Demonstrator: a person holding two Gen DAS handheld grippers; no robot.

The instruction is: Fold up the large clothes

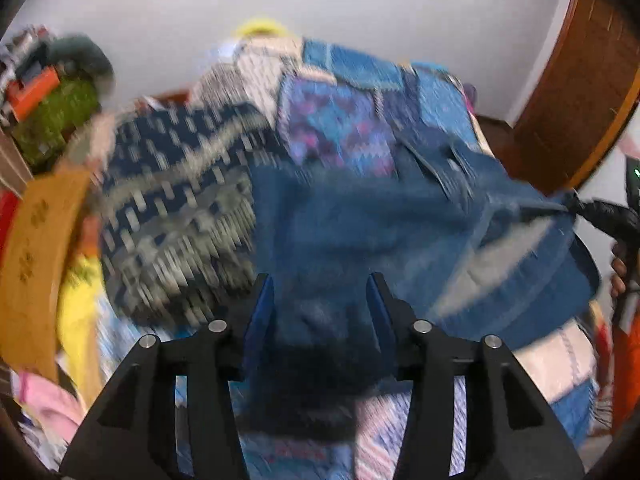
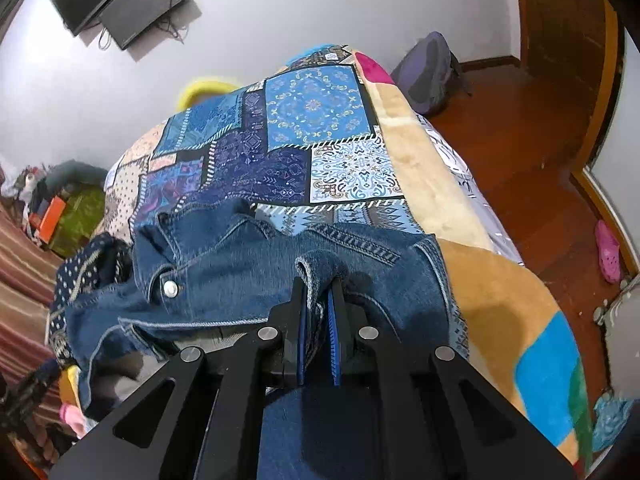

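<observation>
Jacket [image 2: 256, 272] lies on bedspread [image 2: 320, 120] atop bed, w/ right gripper [image 2: 319, 300] at its near edge, patterned garment [image 2: 80, 264] just left of jacket, backpack [image 2: 428, 72] on floor [image 2: 532, 168] beyond bed's right side, monitors [image 2: 120, 0] on wall behind.

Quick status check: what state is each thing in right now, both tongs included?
Denim jacket: crumpled on the bed, partly lifted, button fastened.
Right tongs: shut on a denim fold.
Left tongs: open, denim between the fingers.
Patchwork bedspread: spread flat.
Wall TV: off.
</observation>
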